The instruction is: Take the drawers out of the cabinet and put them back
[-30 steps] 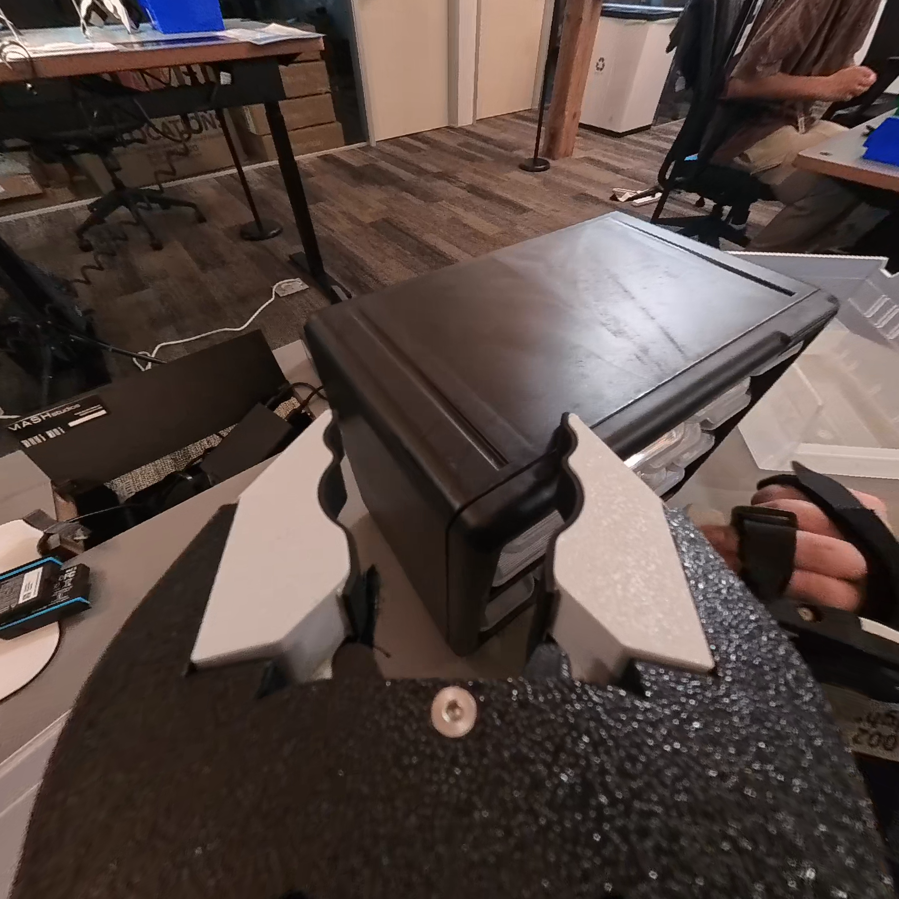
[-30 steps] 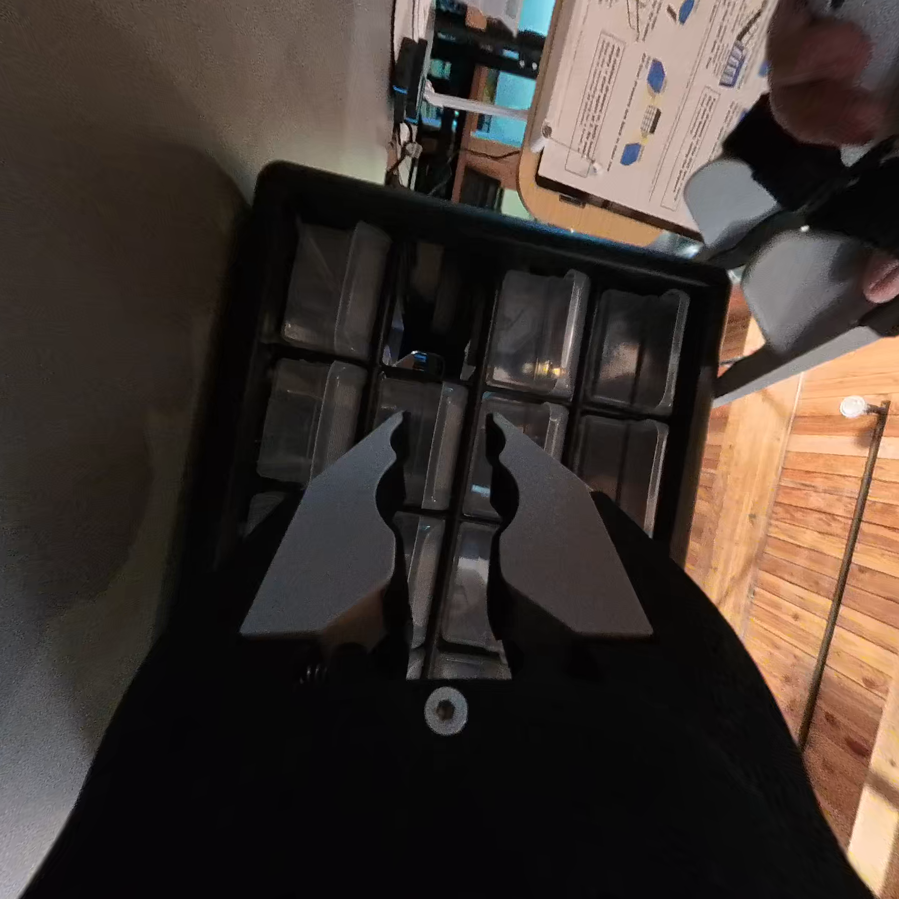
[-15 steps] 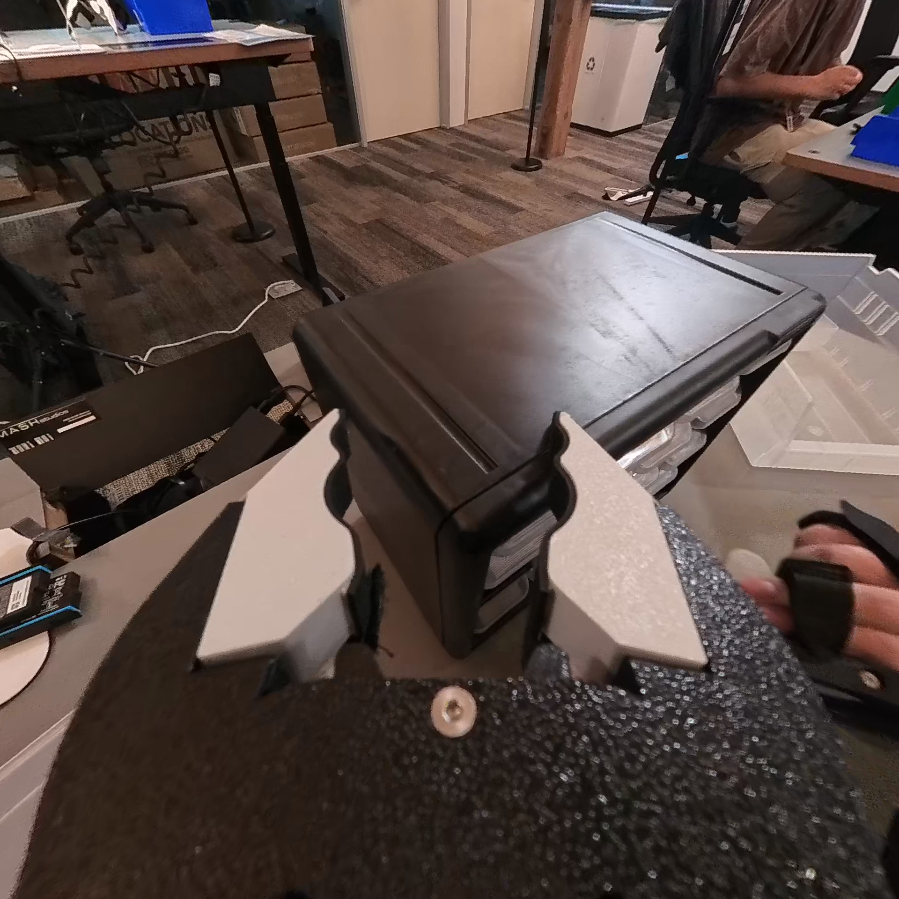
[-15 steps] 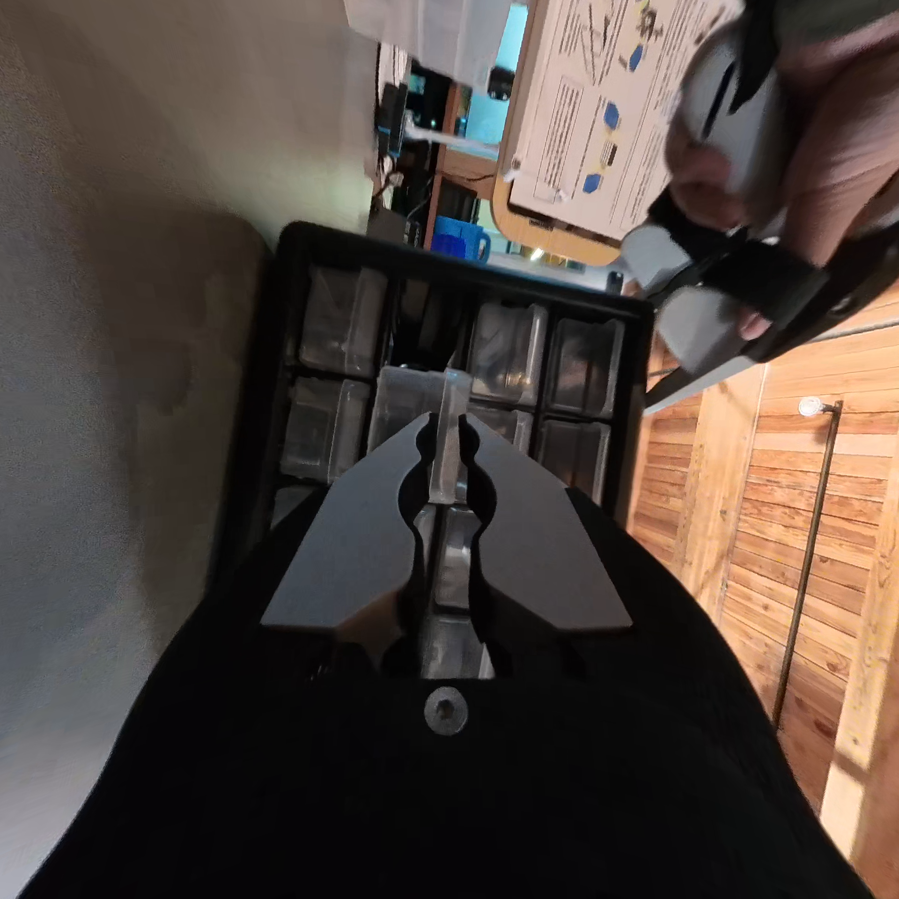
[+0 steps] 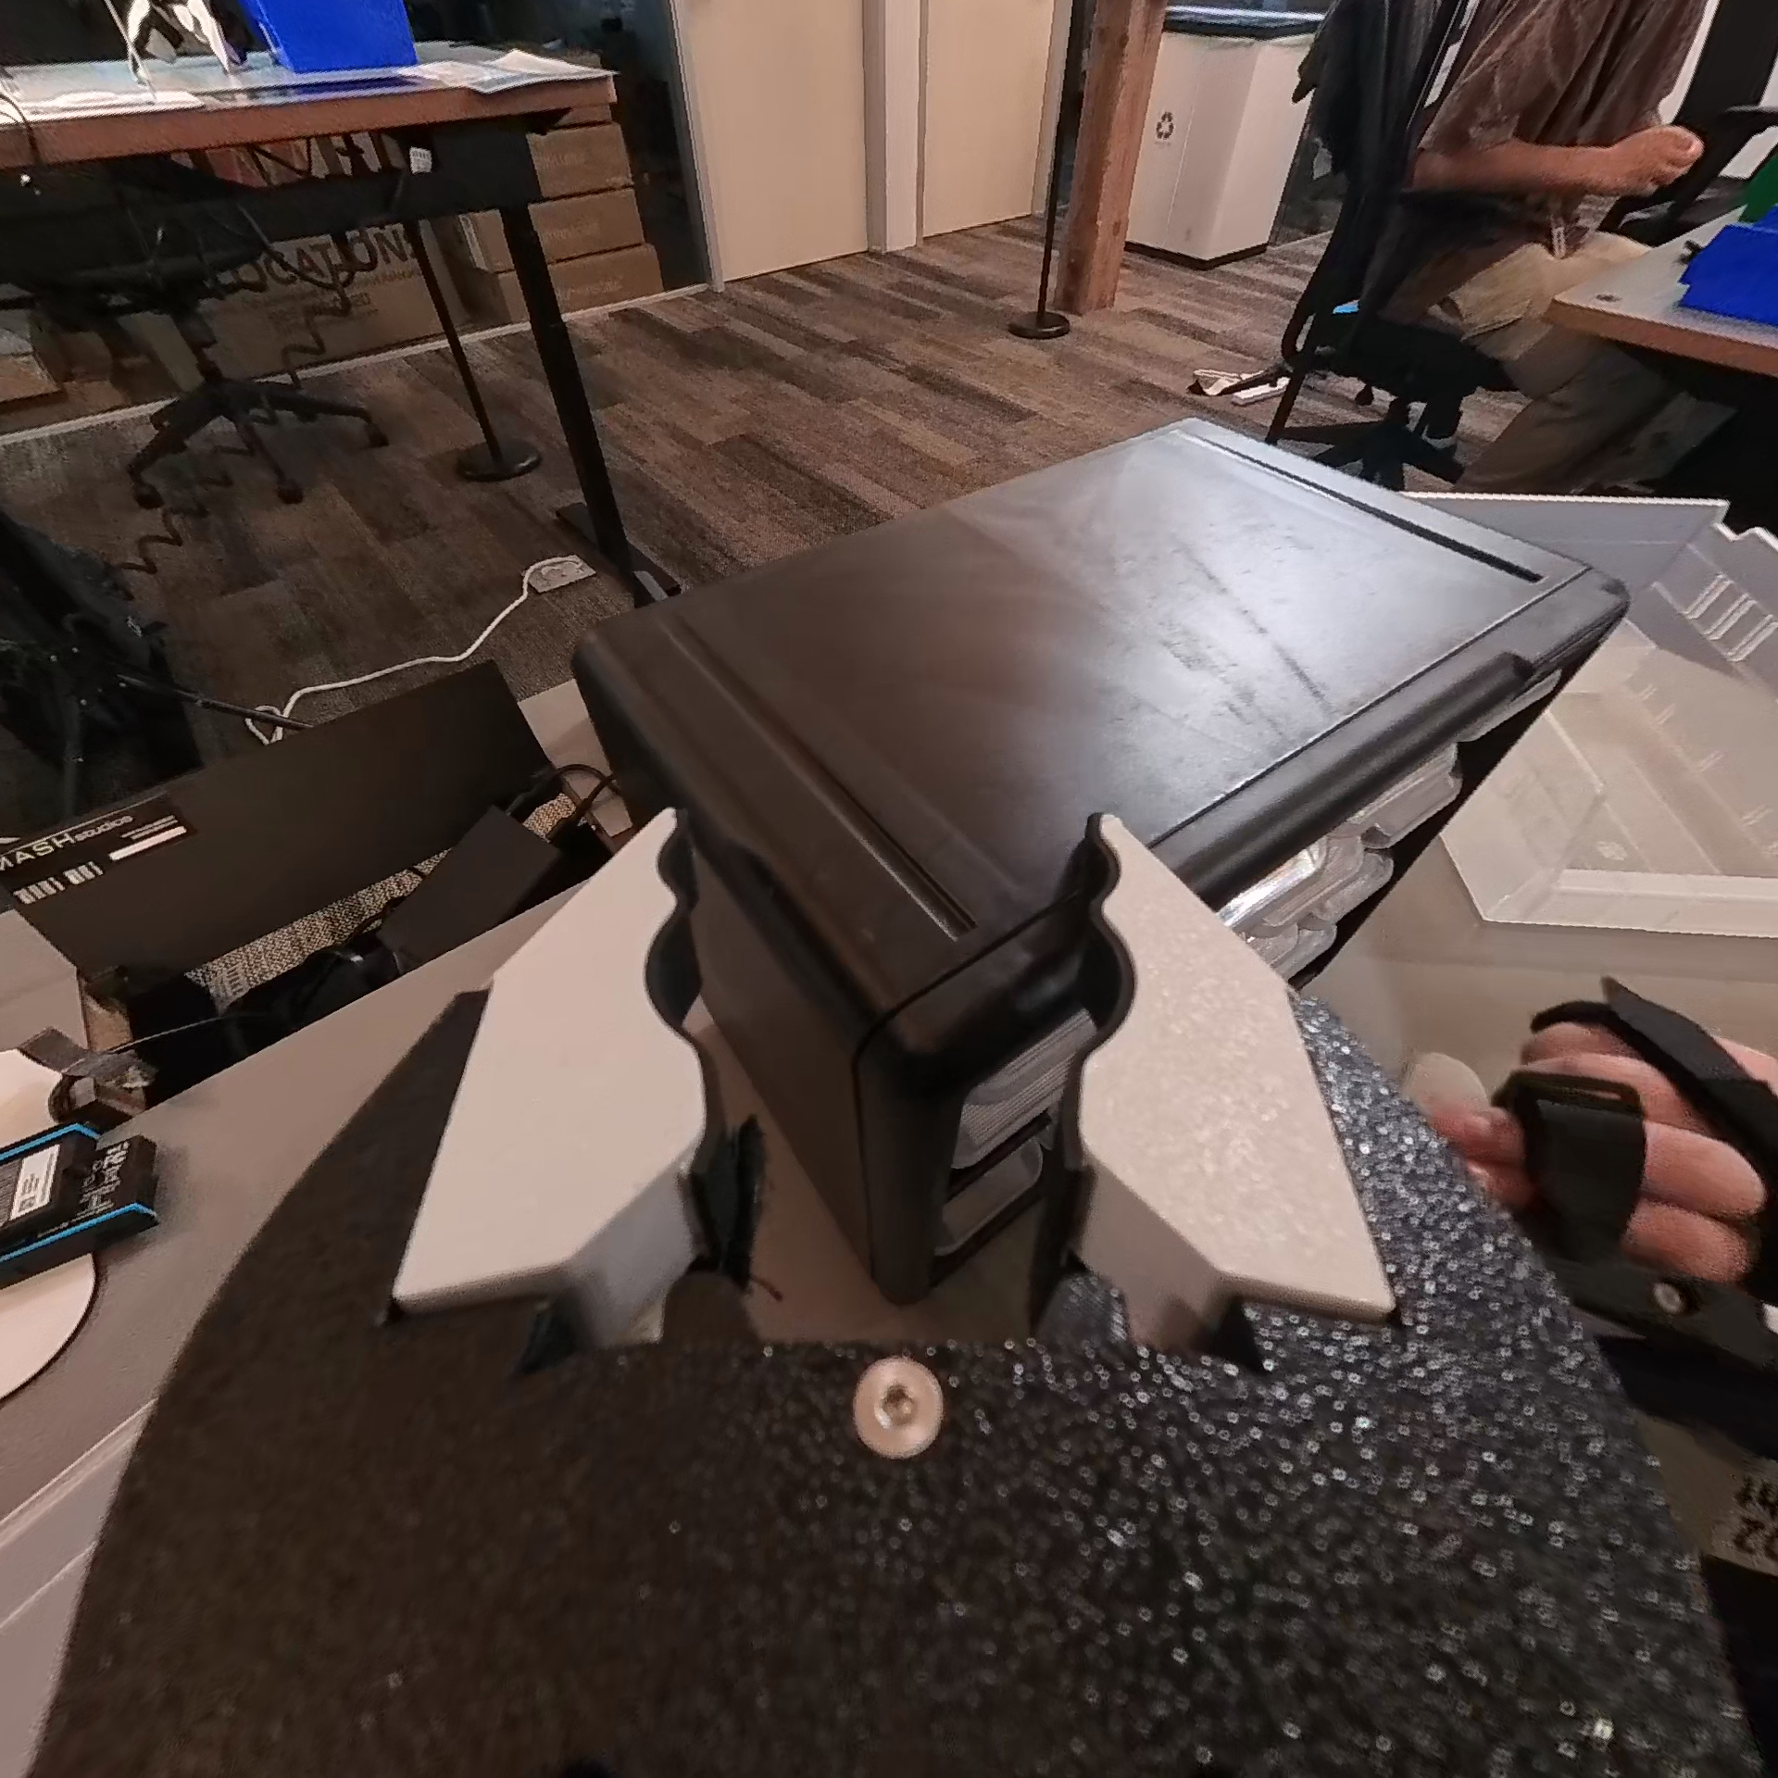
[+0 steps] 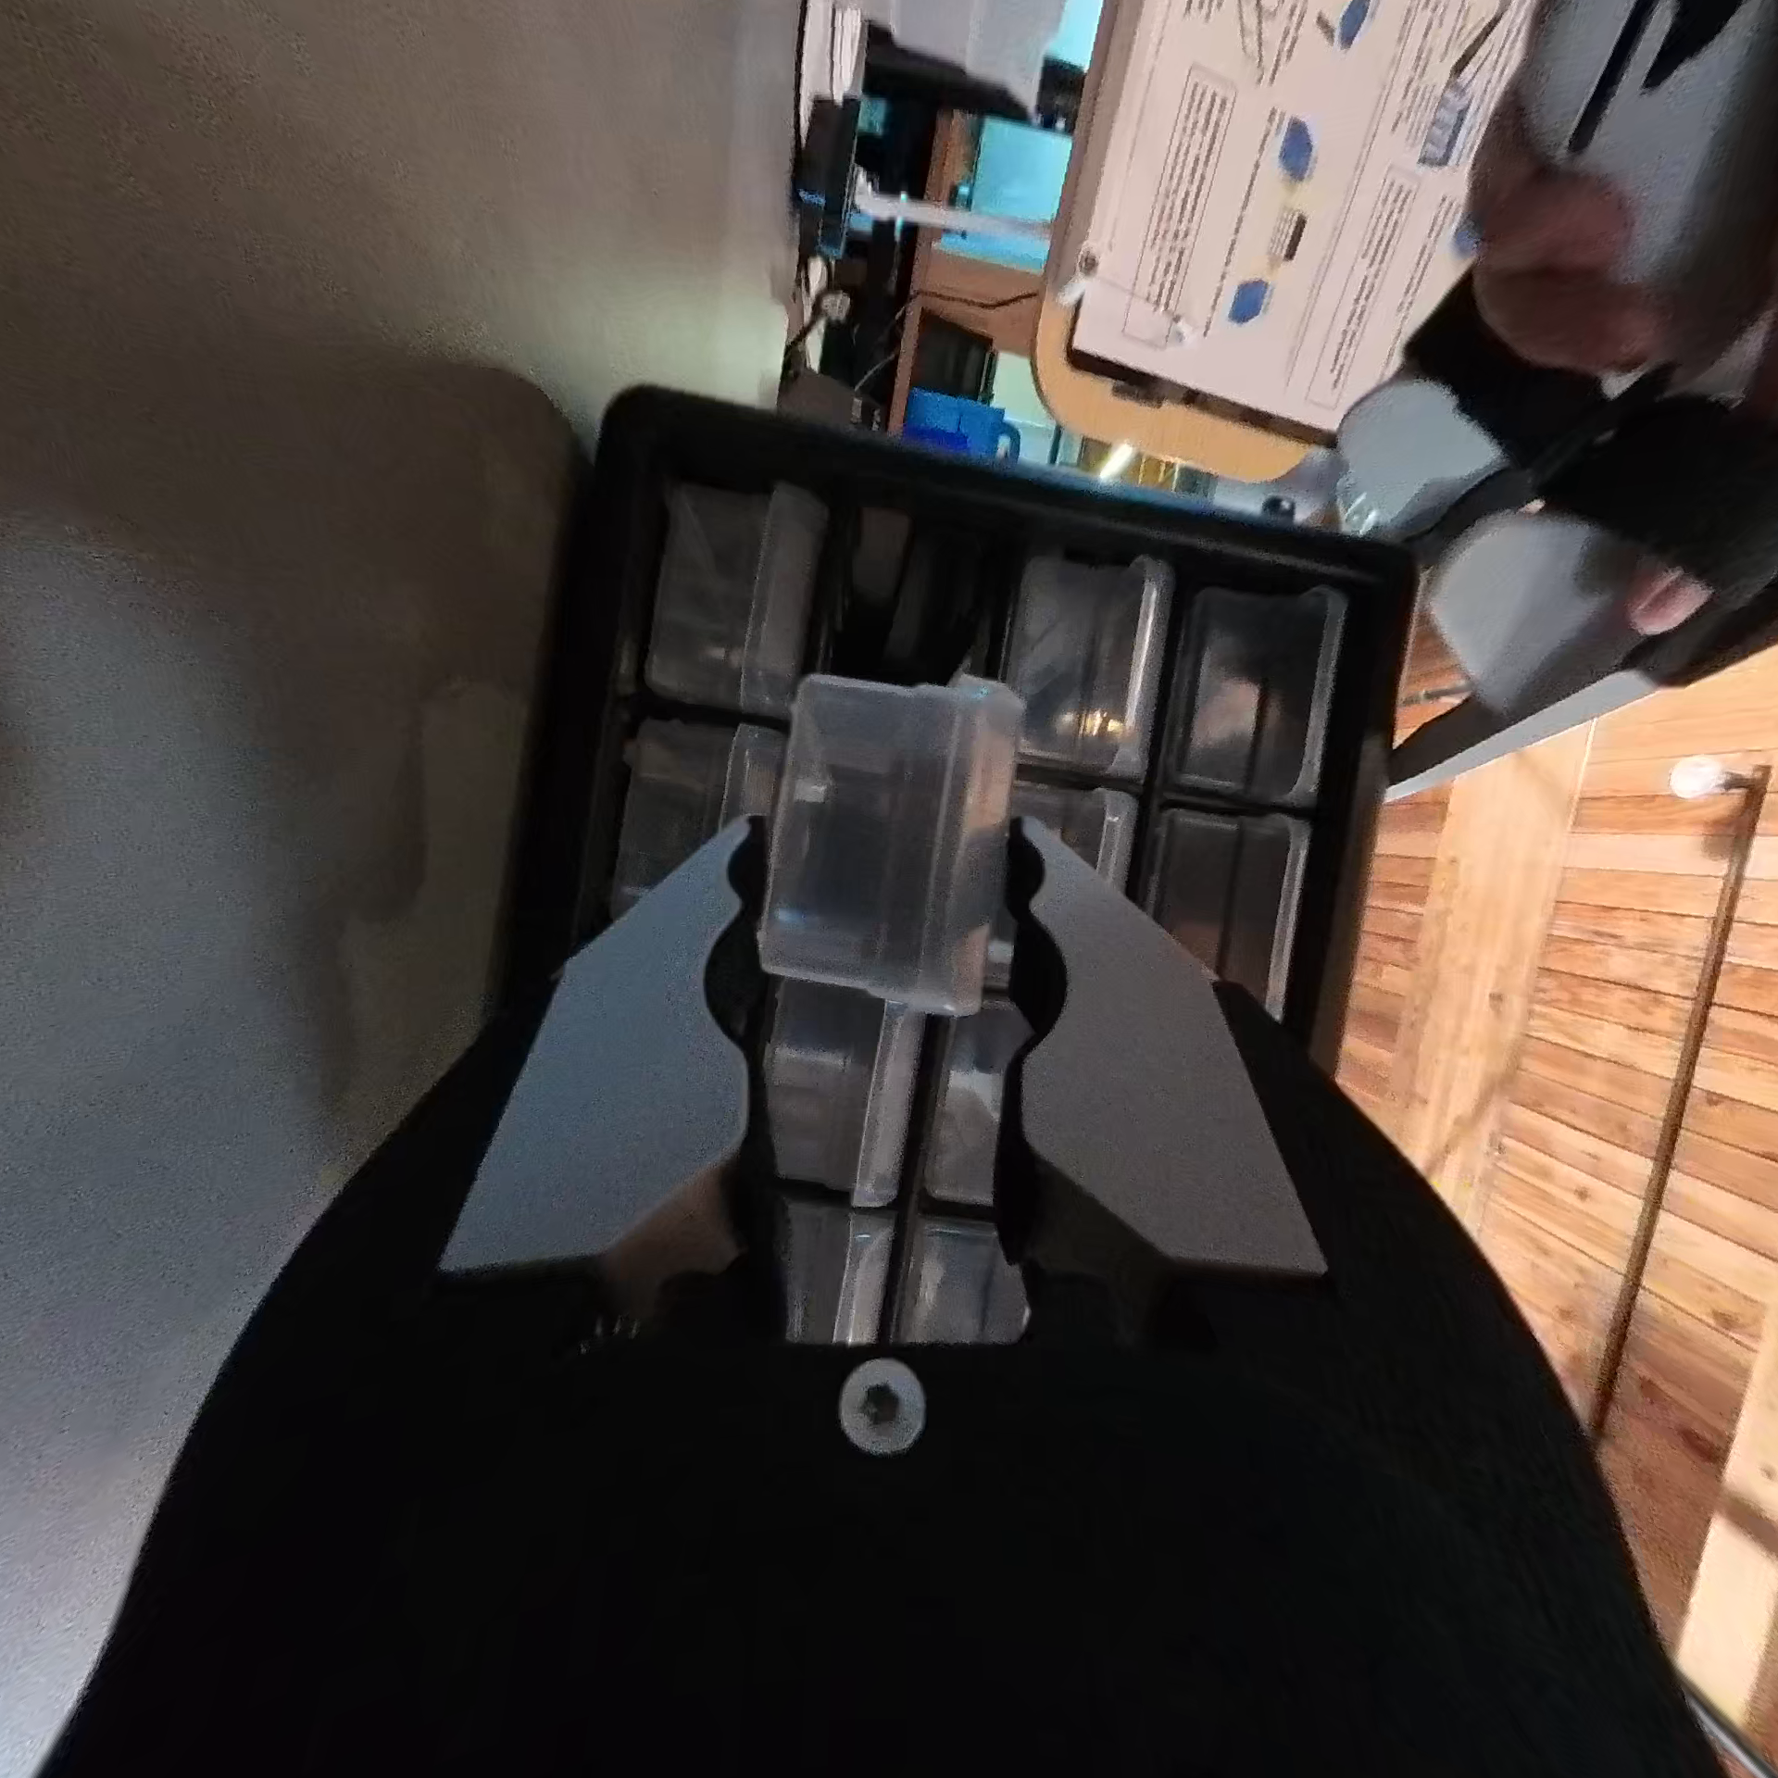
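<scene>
Right tongs [image 6: 880, 924] spread fairly wide w/ a clear drawer [image 6: 885, 837] between the tips, cabinet [image 6: 1001, 731] just beyond. Left tongs [image 5: 890, 924] gaping around the cabinet corner. Drawer's prob light, slick thin plastic, so grab its handle tab.

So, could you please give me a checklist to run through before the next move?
1. Right gripper gripping the drawer: cannot tell; its fingers flank it, and the handle sits free between them.
2. Drawer clear of the cabinet: cannot tell.
3. Left gripper at the cabinet corner: ok, open and straddling it.
4. Drawer's own slot in sight: not ok, the drawer hides it.
5. Right view sharp: not ok, blurred.
</scene>
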### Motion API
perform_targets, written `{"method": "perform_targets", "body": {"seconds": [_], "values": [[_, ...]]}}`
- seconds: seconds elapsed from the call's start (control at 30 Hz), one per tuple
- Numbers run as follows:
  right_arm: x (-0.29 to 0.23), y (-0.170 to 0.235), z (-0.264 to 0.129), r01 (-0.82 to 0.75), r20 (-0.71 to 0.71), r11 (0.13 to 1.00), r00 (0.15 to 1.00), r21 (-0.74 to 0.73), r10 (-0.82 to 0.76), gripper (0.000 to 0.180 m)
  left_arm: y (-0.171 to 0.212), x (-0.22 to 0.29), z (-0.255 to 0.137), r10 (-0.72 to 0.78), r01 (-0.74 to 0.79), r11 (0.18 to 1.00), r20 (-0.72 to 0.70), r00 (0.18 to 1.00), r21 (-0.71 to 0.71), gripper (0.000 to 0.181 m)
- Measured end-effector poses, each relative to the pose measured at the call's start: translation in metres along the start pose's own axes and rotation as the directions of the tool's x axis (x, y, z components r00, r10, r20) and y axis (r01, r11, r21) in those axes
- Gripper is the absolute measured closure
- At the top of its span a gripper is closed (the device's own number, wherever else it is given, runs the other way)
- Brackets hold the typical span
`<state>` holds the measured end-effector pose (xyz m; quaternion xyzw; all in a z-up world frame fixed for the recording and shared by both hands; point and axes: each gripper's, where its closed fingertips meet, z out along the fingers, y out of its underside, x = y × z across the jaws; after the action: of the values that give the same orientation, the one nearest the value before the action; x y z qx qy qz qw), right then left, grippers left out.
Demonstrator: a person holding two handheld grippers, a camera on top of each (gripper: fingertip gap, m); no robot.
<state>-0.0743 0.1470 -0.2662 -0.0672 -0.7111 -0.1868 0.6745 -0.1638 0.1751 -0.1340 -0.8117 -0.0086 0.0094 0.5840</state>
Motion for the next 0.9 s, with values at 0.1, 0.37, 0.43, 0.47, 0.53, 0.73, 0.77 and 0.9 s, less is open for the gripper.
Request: {"method": "perform_targets", "body": {"seconds": [0.1,0.37,0.43,0.47,0.53,0.73,0.77,0.9], "values": [[0.001,-0.01,-0.011,-0.009,0.002,1.0,1.0,0.021,0.009,0.133,0.0,0.0,0.0,-0.001,0.001,1.0,-0.003,1.0,0.0,0.103],[0.021,-0.039,-0.055,-0.181,0.051,0.977,0.983,0.114,0.176,0.134,0.0,0.001,0.0,0.001,-0.001,1.0,-0.004,1.0,0.0,0.104],[0.027,-0.043,-0.066,-0.268,0.083,0.948,0.963,0.17,0.257,0.135,0.0,0.001,0.0,0.002,-0.002,1.0,-0.002,1.0,0.0,0.104],[0.031,-0.046,-0.072,-0.306,0.112,0.93,0.951,0.205,0.289,0.135,0.0,0.001,0.0,0.001,-0.001,1.0,-0.001,1.0,-0.001,0.104],[0.045,-0.049,-0.083,-0.399,0.164,0.883,0.915,0.248,0.368,0.134,0.0,0.001,0.0,0.006,-0.006,1.0,0.002,1.0,0.0,0.104],[0.118,-0.005,-0.124,-0.672,0.178,0.72,0.741,0.176,0.648,0.135,0.0,0.001,-0.001,0.003,-0.002,1.0,-0.003,1.0,0.001,0.105],[0.13,0.013,-0.132,-0.702,0.138,0.698,0.712,0.141,0.689,0.134,0.0,0.001,-0.001,0.001,-0.001,1.0,-0.005,1.0,0.002,0.104],[0.148,0.093,-0.164,-0.781,-0.048,0.623,0.625,-0.051,0.779,0.135,0.001,0.002,0.0,-0.012,0.012,1.0,-0.023,1.0,0.006,0.105]]}}
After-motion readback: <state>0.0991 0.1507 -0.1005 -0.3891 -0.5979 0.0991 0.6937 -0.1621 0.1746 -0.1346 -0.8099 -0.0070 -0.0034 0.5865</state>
